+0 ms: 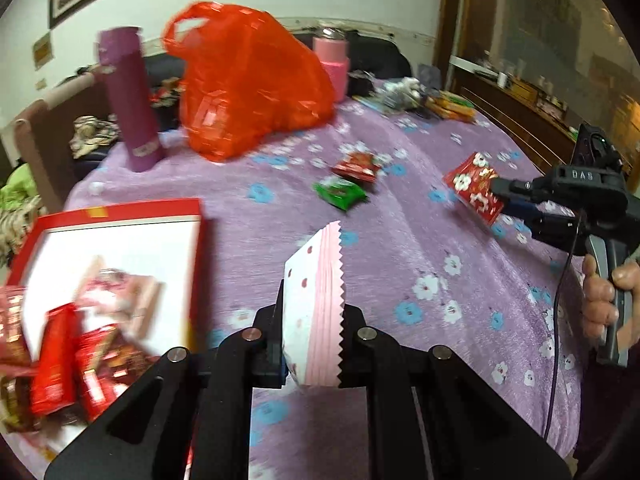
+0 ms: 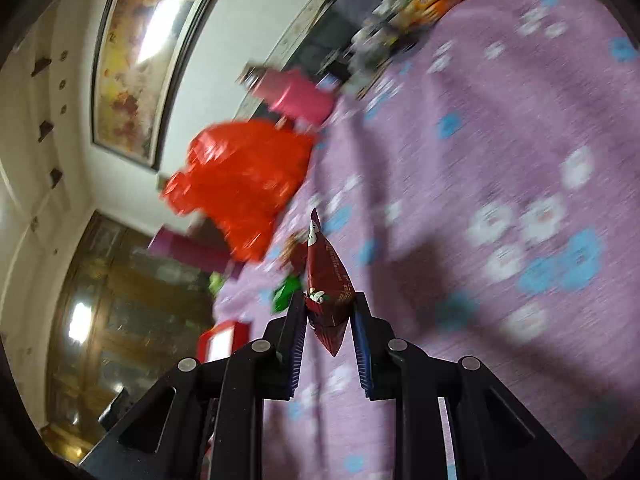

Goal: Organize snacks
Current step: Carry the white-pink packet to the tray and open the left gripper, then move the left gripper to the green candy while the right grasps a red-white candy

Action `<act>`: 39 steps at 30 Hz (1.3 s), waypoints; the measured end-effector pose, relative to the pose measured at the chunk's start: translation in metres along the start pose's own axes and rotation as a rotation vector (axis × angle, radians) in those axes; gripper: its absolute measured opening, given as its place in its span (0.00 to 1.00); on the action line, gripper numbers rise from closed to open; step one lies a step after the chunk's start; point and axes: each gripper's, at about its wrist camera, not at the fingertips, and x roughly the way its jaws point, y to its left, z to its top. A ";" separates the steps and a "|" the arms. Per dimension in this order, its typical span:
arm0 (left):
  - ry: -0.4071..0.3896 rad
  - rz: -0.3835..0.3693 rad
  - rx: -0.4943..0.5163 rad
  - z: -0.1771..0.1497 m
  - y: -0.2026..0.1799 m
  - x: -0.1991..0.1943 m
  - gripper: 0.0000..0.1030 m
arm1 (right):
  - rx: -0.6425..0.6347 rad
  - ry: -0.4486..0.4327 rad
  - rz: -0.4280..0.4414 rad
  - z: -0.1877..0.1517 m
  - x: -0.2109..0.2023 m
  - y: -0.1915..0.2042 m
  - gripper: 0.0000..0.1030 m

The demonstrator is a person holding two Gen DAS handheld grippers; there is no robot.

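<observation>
Left wrist view: left tongs (image 1: 316, 336) clamped tight on a pink-and-white sachet (image 1: 316, 304) with a zigzag edge, held upright above the purple flowered cloth (image 1: 400, 248) over the tabletop. To the left, lay a red box (image 1: 120, 216) with a white inside, blurred, with several red snack packs (image 1: 56, 364) heaped at its near end. Farther back on the cloth, lay a green packet (image 1: 340, 194) and a red packet (image 1: 356, 168), close together and maybe touching. Behind them, stood an orange plastic bag (image 1: 248, 84), a purple flask (image 1: 130, 100) to its left and a pink flask (image 1: 331, 66) to its right. At the right edge, was gripped by a hand (image 1: 608, 300) the handle of the right tongs (image 1: 498, 190), closed on a red flowered packet (image 1: 476, 186) held clear of the cloth.

Right wrist view, tilted and blurred: right tongs (image 2: 330, 312) pinched shut on that same red flowered packet (image 2: 326, 280) — pads pressed into its sides, its sealed end pointed away from the camera. Beyond it, showed the green packet (image 2: 285, 292), the orange plastic bag (image 2: 244, 184) and the red box (image 2: 222, 340), small and far off.
</observation>
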 end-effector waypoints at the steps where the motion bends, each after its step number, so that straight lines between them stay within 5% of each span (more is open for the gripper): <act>1: -0.008 0.019 -0.005 0.000 0.006 -0.007 0.12 | -0.026 0.023 0.005 -0.005 0.007 0.012 0.22; 16: -0.054 0.302 -0.134 -0.020 0.109 -0.047 0.12 | -0.330 0.361 0.124 -0.092 0.162 0.183 0.21; 29: -0.018 0.439 -0.214 -0.029 0.150 -0.031 0.15 | -0.367 0.502 0.163 -0.139 0.239 0.218 0.26; 31: -0.018 0.484 -0.218 -0.027 0.152 -0.031 0.27 | -0.366 0.500 0.194 -0.134 0.239 0.221 0.49; 34: -0.049 0.529 -0.227 -0.021 0.148 -0.035 0.53 | -0.381 0.412 0.183 -0.112 0.227 0.218 0.51; 39: -0.096 0.476 -0.164 -0.004 0.120 -0.036 0.61 | -0.409 0.059 -0.105 -0.033 0.174 0.181 0.53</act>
